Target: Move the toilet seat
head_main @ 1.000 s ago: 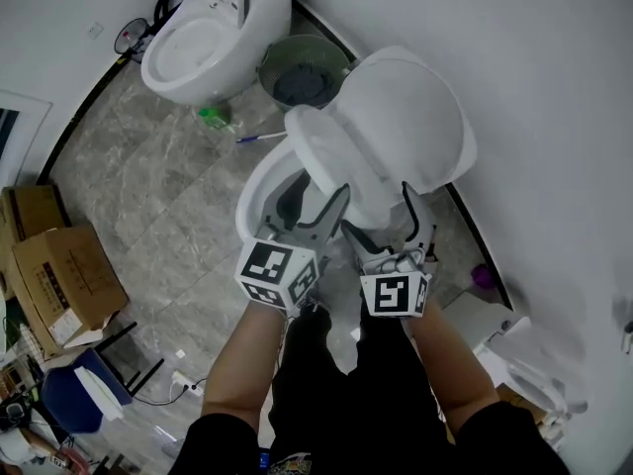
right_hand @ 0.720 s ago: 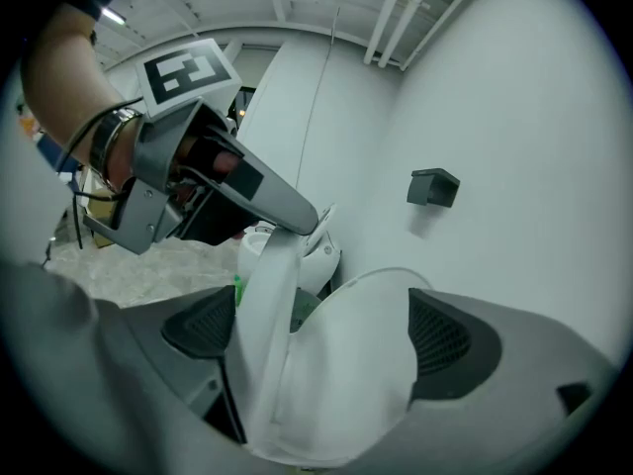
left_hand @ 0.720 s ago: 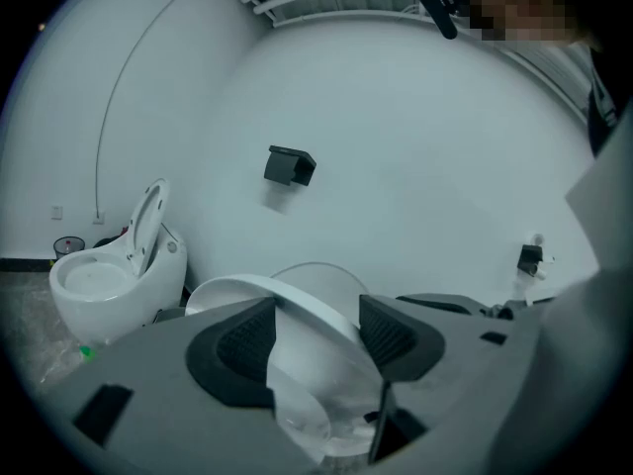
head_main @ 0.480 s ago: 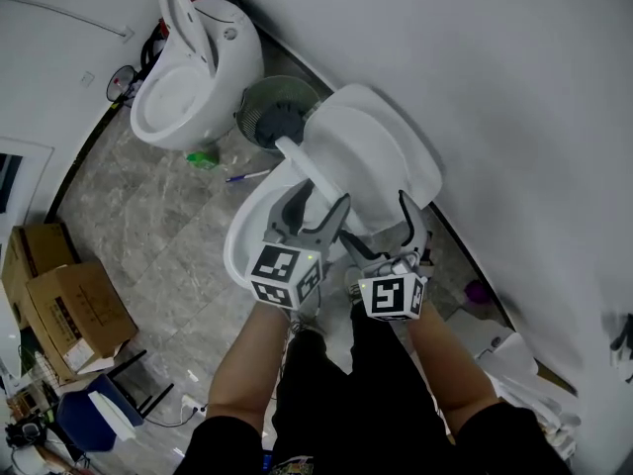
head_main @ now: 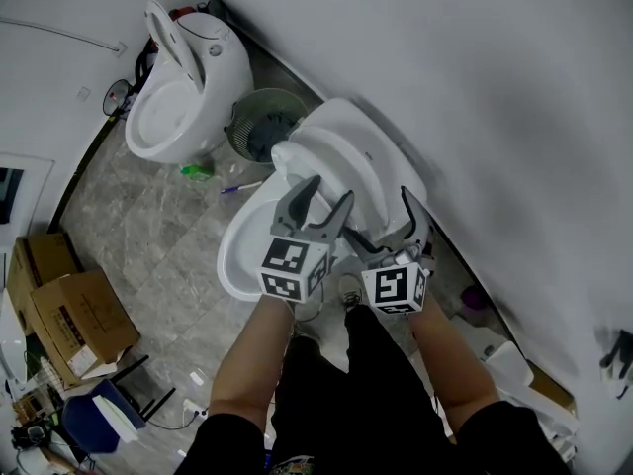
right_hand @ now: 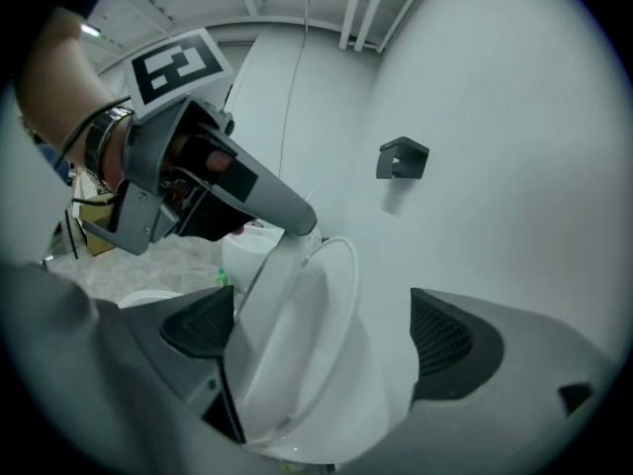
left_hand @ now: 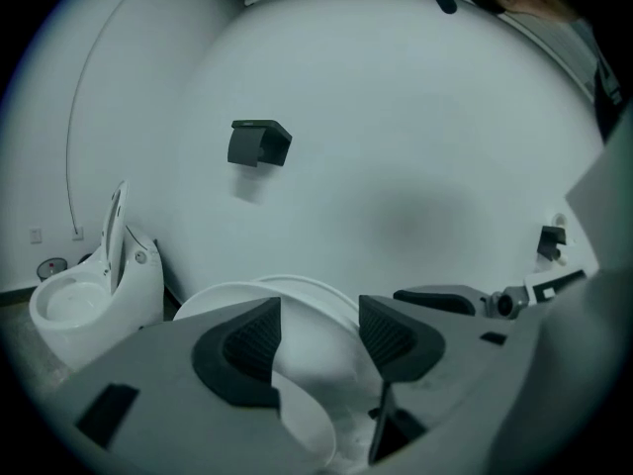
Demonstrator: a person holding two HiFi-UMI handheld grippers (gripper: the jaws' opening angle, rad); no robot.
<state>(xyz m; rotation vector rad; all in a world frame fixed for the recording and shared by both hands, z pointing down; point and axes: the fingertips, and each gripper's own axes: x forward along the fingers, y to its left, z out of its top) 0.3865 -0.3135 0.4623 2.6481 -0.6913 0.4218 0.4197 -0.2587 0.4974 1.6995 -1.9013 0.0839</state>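
Toilet seat raised against its lid, both hand-held grippers released around it.

The toilet seat [head_main: 331, 181] stands almost upright over the bowl [head_main: 235, 260], leaning on the lid [head_main: 386, 151] by the wall. The left hand-held gripper [head_main: 328, 192] has its jaws apart at the seat's upper edge, pads clear of it. The right hand-held gripper [head_main: 386, 221] has just been opening and stands wide, with seat and lid between its jaws but untouched. The seat looks like a stiff, glossy plastic ring on a rear hinge: light, probably slippery, best taken at the free front rim and swung gently, since it could drop and slam. No brand or label is readable; the grippers' cubes carry only square black-and-white markers.
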